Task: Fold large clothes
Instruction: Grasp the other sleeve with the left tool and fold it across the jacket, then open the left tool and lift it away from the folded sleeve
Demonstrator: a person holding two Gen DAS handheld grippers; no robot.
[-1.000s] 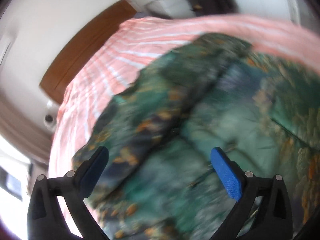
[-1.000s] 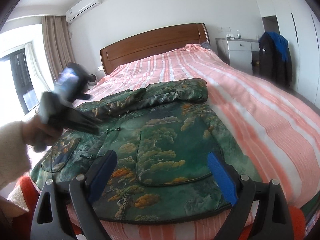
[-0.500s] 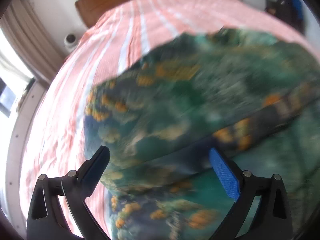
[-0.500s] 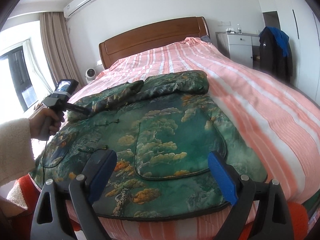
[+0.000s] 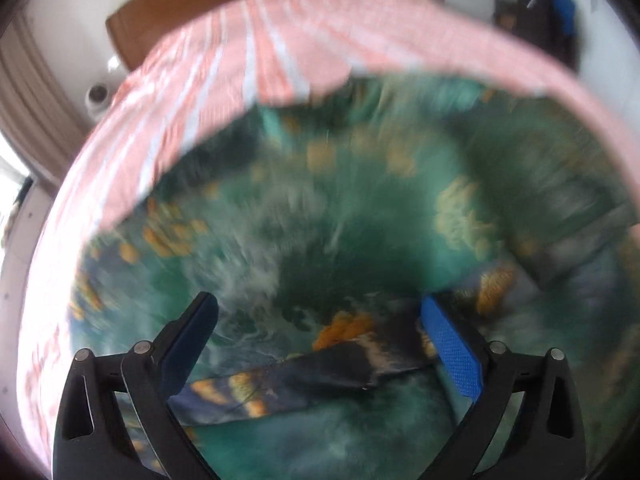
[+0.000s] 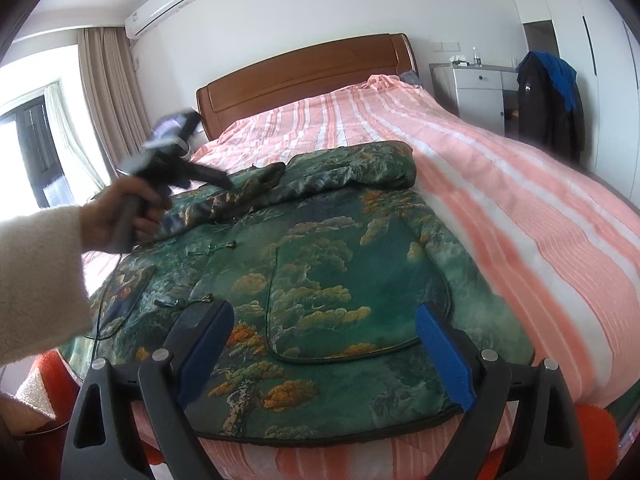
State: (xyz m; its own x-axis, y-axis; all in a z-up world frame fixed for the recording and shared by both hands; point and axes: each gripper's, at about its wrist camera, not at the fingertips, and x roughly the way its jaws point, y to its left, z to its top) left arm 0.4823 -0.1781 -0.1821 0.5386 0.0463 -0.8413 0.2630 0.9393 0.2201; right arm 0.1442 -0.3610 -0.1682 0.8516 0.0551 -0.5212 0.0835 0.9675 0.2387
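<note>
A large green padded jacket with orange and cream cloud print lies flat on the bed, its sleeves folded across the top. In the left wrist view the jacket fills the blurred frame, with a dark sleeve edge between the fingers. My left gripper is open just above the folded sleeve; it also shows in the right wrist view, held over the sleeve. My right gripper is open and empty, above the jacket's hem.
The bed has a pink and white striped cover and a wooden headboard. A white cabinet and a chair with dark clothes stand at the right. Curtains and a window are at the left.
My left gripper has swung over the jacket's upper left and moved closer to the folded sleeve. My right gripper has stayed near the hem, open.
</note>
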